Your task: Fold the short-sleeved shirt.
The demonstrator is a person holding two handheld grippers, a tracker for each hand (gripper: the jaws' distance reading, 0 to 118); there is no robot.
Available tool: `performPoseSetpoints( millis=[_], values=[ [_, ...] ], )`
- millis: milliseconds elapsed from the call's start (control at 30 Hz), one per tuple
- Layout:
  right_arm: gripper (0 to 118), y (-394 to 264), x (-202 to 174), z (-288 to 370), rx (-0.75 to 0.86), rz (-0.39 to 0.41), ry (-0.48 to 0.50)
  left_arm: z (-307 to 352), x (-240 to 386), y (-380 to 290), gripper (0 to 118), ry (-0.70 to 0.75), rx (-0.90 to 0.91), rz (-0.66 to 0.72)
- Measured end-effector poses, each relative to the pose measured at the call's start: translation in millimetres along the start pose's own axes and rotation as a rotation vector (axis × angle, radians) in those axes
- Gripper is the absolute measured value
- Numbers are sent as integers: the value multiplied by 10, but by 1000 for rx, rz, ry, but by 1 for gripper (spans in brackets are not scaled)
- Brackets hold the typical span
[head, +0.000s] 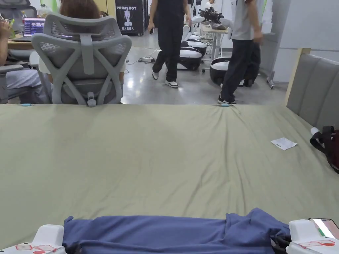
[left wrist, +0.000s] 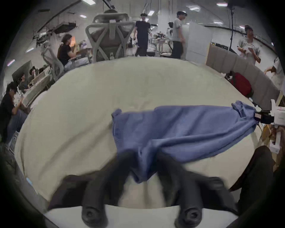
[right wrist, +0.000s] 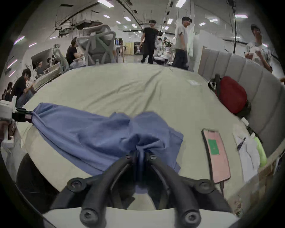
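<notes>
I'm working in an open robotics lab or office: mesh office chairs [head: 82, 59], a laptop [head: 33, 26] on a desk, white robot bases [head: 190, 56] on polished floor, strip ceiling lights [right wrist: 106, 3].

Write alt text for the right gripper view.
The right hand-held gripper is shut on a bunched end of a blue shirt, which stretches left across a green sheet to the left hand-held gripper. A phone lies to the right.
</notes>
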State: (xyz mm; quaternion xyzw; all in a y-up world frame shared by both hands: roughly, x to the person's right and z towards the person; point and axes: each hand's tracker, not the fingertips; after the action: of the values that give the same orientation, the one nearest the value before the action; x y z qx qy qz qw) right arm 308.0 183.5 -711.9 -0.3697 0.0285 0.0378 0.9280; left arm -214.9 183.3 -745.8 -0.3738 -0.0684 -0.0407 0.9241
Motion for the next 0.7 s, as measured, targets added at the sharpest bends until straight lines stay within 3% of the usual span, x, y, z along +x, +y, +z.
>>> performPoseSetpoints(
  millis=[33,67,100,200,267,333,367,400,433,500,533,700],
  values=[
    [39,70,-49,71,45,12,-15,21,23,42,86,14,29,-10],
    [56,183,-114,169,94,24,-23,66,109,116,103,41,72,-33],
    [74,259,-174,213,122,20,-24,106,203,189,105,56,119,-58],
    [88,503,-511,268,226,13,-16,132,529,445,101,67,237,-89],
    [89,609,-749,209,262,12,-22,70,736,581,97,47,311,-65],
    [89,625,-965,167,312,22,-29,-15,897,616,79,37,353,-38],
    [87,605,-1059,152,354,41,-63,-51,950,620,63,47,361,-37],
    [73,580,-1128,143,379,55,-97,-68,989,619,30,55,364,-37],
    [43,566,-1171,140,385,48,-98,-61,1047,597,9,55,365,-39],
    [20,545,-1199,140,394,17,-61,-50,1079,585,5,54,370,-40],
    [0,550,-1225,139,396,17,-66,-31,1080,579,0,53,377,-44],
    [0,572,-1278,188,410,37,-48,39,847,556,0,30,338,-24]
  ],
)
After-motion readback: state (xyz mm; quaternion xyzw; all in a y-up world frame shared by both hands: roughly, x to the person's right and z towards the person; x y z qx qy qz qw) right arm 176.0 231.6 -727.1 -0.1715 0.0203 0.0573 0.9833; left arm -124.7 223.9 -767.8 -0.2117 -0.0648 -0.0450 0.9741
